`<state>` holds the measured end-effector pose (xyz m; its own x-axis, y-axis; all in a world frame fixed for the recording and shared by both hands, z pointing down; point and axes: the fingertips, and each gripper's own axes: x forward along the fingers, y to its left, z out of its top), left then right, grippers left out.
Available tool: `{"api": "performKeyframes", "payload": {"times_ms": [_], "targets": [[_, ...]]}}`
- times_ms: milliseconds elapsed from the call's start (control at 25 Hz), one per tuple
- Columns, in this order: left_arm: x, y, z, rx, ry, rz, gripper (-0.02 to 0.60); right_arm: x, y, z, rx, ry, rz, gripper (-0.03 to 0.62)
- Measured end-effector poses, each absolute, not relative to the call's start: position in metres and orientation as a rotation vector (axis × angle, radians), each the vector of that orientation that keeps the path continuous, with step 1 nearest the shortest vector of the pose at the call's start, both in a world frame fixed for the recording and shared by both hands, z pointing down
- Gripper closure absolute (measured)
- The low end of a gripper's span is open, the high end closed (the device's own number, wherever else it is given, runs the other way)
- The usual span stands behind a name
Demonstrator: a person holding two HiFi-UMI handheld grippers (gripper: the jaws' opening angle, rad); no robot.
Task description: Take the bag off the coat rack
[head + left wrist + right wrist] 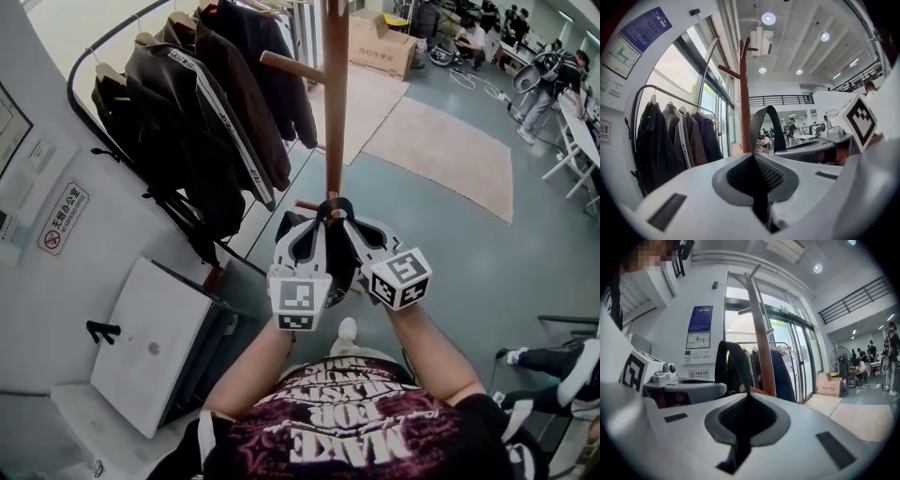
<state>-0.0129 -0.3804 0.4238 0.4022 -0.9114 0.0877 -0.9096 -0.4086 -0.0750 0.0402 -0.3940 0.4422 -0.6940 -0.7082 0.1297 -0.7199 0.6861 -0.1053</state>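
Note:
The wooden coat rack pole [336,94] rises in the middle of the head view. A black bag [339,270] hangs low against it, mostly hidden behind my two grippers. My left gripper [319,221] and right gripper [348,221] meet at the bag's strap beside a short low peg [306,204]. In the left gripper view the black strap [762,123] loops up from the shut jaws, with the pole [745,103] behind it. The right gripper view shows the strap [735,360] pinched the same way. Whether the strap rests on the peg I cannot tell.
A clothes rail with dark jackets [206,103] stands close on the left. A white cabinet [155,342] sits below it by the wall. A cardboard box [380,42] and beige mats [450,155] lie beyond. People stand far right; someone's legs [553,361] reach in.

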Motion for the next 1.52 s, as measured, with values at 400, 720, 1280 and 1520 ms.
{"api": "performKeyframes", "payload": {"times_ms": [400,720,1280,1520], "targets": [[-0.026,-0.336,0.367,-2.615,1.634,-0.083,0.572,0.028,-0.348,0.387,1.179,-2.898,0.136,0.583],[-0.03,-0.293,0.347,-2.617,1.541,-0.079,0.572,0.024,-0.306,0.367,1.155,-2.92,0.061,0.583],[-0.037,-0.239,0.342,-2.642,1.454,-0.085,0.572,0.017,-0.246,0.362,1.157,-2.933,0.073,0.583],[-0.041,-0.217,0.351,-2.661,1.441,-0.103,0.572,0.012,-0.224,0.371,1.153,-2.914,0.105,0.583]]}}
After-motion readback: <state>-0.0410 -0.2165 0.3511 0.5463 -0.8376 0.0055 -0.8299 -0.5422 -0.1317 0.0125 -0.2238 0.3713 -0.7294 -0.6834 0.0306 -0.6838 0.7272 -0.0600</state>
